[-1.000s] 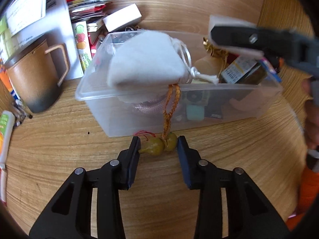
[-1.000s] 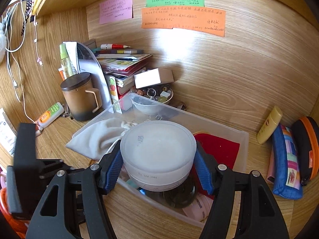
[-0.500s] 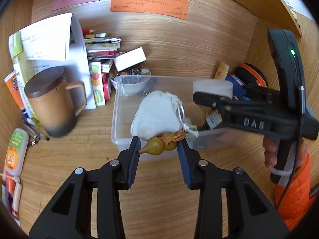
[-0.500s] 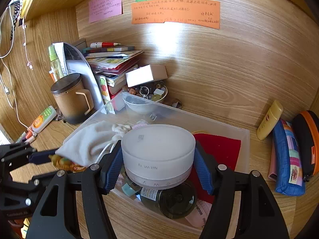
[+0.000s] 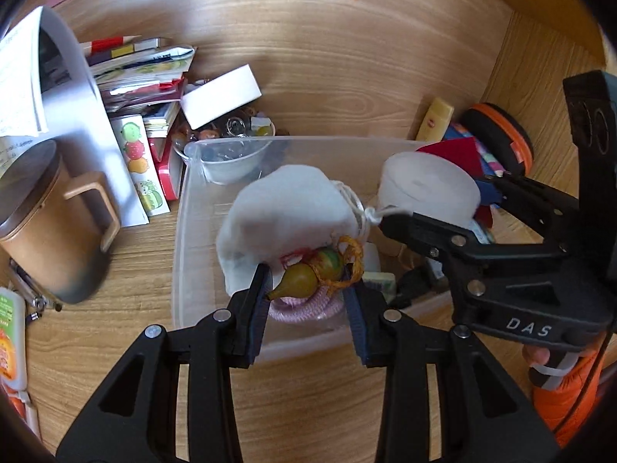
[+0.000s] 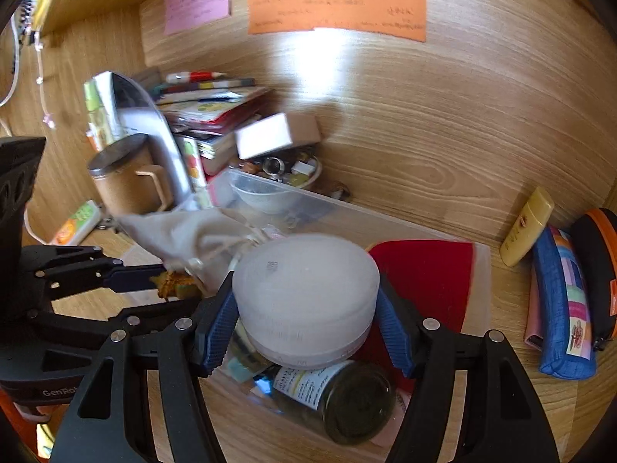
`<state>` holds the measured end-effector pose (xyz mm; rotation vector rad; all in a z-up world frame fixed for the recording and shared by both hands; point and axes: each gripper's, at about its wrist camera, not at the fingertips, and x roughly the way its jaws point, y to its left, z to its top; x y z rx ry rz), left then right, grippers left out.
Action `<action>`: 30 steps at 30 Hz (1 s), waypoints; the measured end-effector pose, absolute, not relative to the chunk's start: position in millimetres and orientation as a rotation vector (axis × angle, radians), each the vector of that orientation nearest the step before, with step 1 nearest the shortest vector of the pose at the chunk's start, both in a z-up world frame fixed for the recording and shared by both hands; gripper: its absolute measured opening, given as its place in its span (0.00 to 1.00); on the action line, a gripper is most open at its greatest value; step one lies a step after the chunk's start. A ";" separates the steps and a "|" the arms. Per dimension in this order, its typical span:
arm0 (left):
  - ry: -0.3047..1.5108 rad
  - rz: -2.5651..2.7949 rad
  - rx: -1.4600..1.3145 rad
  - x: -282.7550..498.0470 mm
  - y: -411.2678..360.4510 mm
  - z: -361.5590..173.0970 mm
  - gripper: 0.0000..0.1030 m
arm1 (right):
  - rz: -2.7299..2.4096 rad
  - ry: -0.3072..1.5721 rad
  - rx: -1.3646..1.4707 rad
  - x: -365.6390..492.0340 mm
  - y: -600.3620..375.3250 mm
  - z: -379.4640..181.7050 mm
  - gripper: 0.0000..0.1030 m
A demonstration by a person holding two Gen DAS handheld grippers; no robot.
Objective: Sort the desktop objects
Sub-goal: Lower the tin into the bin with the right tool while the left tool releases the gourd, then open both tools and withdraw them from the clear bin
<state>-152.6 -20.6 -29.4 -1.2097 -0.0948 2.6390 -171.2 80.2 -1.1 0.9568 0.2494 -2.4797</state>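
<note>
My left gripper is shut on a small yellow-green gourd charm with an orange cord, held above the clear plastic bin. A white drawstring pouch hangs from the cord over the bin. My right gripper is shut on a round white frosted jar, held over the bin, above a dark glass jar and a red cloth. The right gripper and its jar also show in the left wrist view.
A brown lidded mug stands left of the bin. Books, a white box and a bowl of trinkets sit behind it. A yellow tube, a blue pencil case and a black-orange case lie at the right.
My left gripper has lifted the gourd charm off the desk and carried it over the bin, the white pouch rising with it. My right gripper keeps holding the white jar over the bin.
</note>
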 end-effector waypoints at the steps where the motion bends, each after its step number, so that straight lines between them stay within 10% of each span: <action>1: -0.101 2.636 -1.215 -154.4 -20.6 -30.6 0.36 | -2.480 0.250 0.962 -172.8 80.2 -3.1 0.62; 30: -0.097 2.755 -1.098 -127.5 -29.8 -9.7 0.74 | -2.561 0.321 0.881 -154.4 90.2 19.4 0.82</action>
